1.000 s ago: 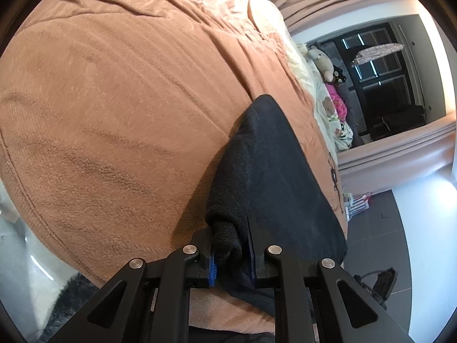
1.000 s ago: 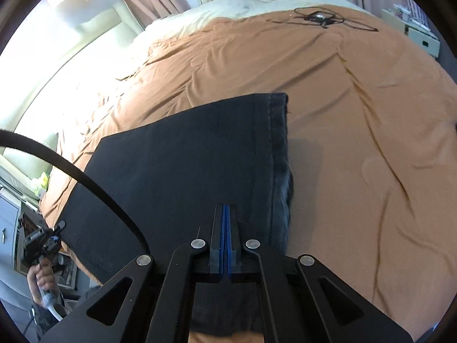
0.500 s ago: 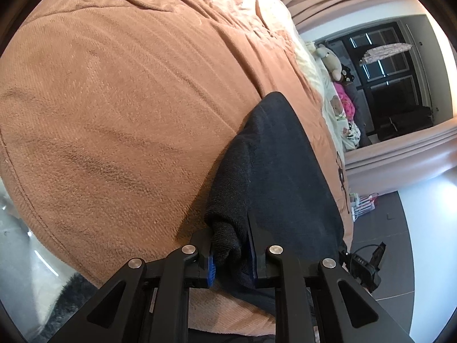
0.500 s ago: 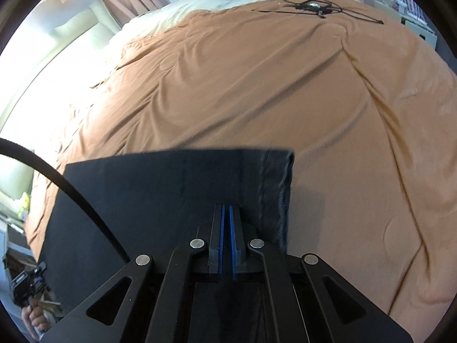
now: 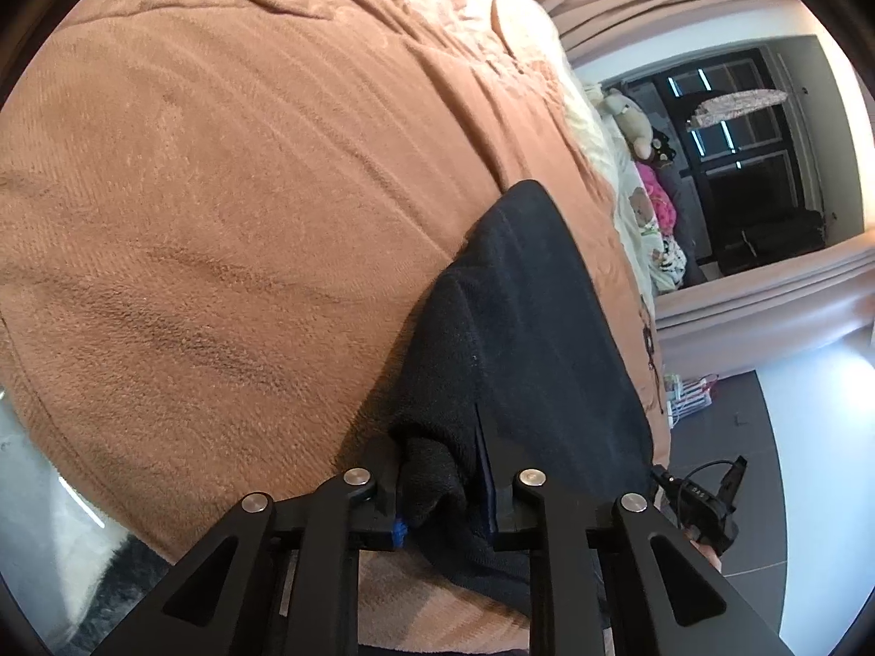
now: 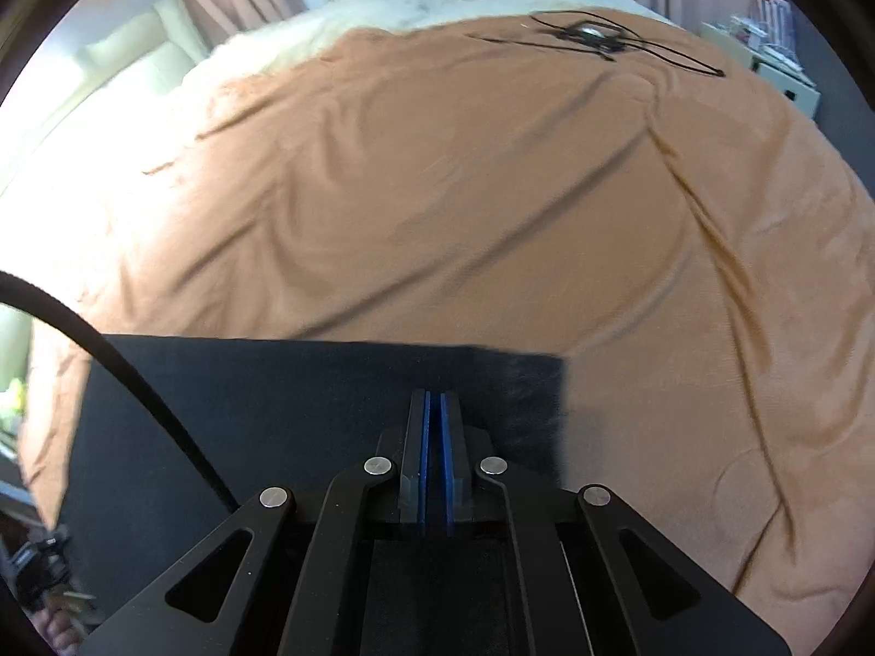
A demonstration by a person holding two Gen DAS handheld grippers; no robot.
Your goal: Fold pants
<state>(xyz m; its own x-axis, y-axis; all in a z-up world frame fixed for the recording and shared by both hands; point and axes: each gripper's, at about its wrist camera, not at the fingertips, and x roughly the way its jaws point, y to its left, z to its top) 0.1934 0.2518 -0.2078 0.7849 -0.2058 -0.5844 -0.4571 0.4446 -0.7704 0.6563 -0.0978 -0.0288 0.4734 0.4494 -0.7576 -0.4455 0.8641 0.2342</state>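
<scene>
Over the near part of the brown bedspread (image 6: 437, 191), drew the right gripper (image 6: 435, 410) back along the dark pants (image 6: 306, 382) during the last second. Had a long stretch of cloth ahead of the fingers a second before, with the hem side running well up the bed. Had only a narrow band ahead at this moment, ending in a straight far edge just beyond the tips. Showed the blue pads pressed together with barely a slit; could not tell whether a thin layer was nipped there or merely lay underneath. Meanwhile kept the left gripper (image 5: 443, 486) where it had been, pinching a thick bunch of the pants (image 5: 525, 328) at the bed's near edge, with the rest of the garment running away flat over the bedspread. Read the change as a pull or a smoothing stroke along the cloth against the held end, meant to square the garment before the next fold. Judged no fresh fold laid over yet, and counted on the left pinch not slipping. Found no brand, label or legible writing on the pants, the bedspread or the tongs. Noted only faint light marks on a black device (image 5: 705, 503) held in a hand at the lower right of the left view, too small to read.
</scene>
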